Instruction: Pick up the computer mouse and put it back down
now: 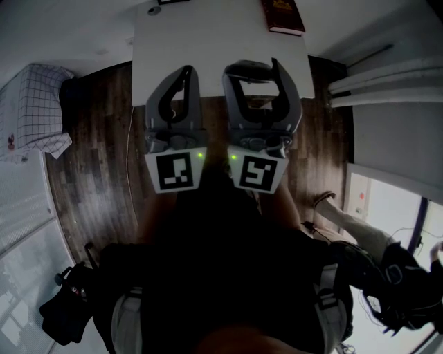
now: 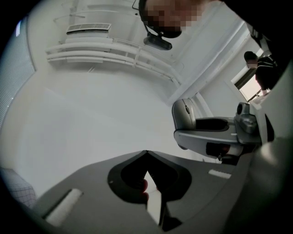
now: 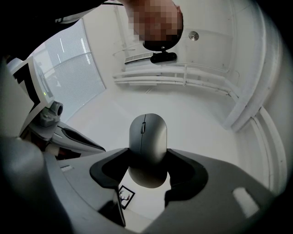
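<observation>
Grey plastic fills the near part of the head view. We hold both tools side by side close under the camera, their black-and-white marker cubes (image 1: 176, 171) toward us and their jaws pointing to 12 o'clock.

The right tool (image 1: 253, 72) pinches the grey oval computer mouse (image 1: 248, 67) between its jaw tips. The mouse is therefore up in the air, clear of the white rectangular surface (image 1: 208, 34) below. In the right gripper view, the right tool (image 3: 147, 160) clamps the mouse (image 3: 148, 135) by its two long sides. The scroll-wheel end sticks out past the jaws toward 12 o'clock, with white ceiling (image 3: 201, 119) behind it.

The left tool (image 1: 185, 70) sits just beside the right one, at its 9 o'clock. In the left gripper view, the left tool (image 2: 146, 153) has its jaws pressed together, tips meeting, with nothing between them. That same view shows the mouse (image 2: 184, 114) at 2 o'clock, held in the neighbouring tool.

Farther down lies the dark wooden plank floor (image 1: 97, 180). The white surface stands on it at 12 o'clock. A dark red rectangular book (image 1: 282, 15) rests near the surface's far edge, at about 1 o'clock. At 9 o'clock a white checked cloth (image 1: 34, 104) drapes beside the floor, and a black bag (image 1: 66, 311) lies at 7 o'clock.
</observation>
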The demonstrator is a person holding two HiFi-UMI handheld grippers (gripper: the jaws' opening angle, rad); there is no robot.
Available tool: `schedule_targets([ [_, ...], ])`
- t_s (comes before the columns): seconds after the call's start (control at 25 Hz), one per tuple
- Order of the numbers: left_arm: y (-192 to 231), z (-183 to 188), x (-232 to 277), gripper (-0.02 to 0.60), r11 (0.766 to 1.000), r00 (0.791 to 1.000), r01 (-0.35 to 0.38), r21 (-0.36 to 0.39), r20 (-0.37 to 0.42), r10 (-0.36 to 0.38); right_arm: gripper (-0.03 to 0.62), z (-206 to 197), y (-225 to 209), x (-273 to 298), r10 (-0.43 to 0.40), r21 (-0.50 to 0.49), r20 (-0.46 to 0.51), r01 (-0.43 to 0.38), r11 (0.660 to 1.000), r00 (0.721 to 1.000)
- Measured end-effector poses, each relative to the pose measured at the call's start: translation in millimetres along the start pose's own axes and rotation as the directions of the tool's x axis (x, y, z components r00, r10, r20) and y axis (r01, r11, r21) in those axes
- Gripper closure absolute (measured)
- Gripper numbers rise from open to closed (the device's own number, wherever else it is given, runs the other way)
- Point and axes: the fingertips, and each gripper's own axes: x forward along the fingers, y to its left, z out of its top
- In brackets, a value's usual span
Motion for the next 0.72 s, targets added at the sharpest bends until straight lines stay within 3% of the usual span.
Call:
schedule_targets([
  [0.72, 23, -7, -6, 0.583, 1.000, 1.000, 0.002, 0.009, -0.002, -0.002, 0.321, 6, 16, 14, -0.009, 0.003, 0.020, 0.009, 1.000, 1.000],
])
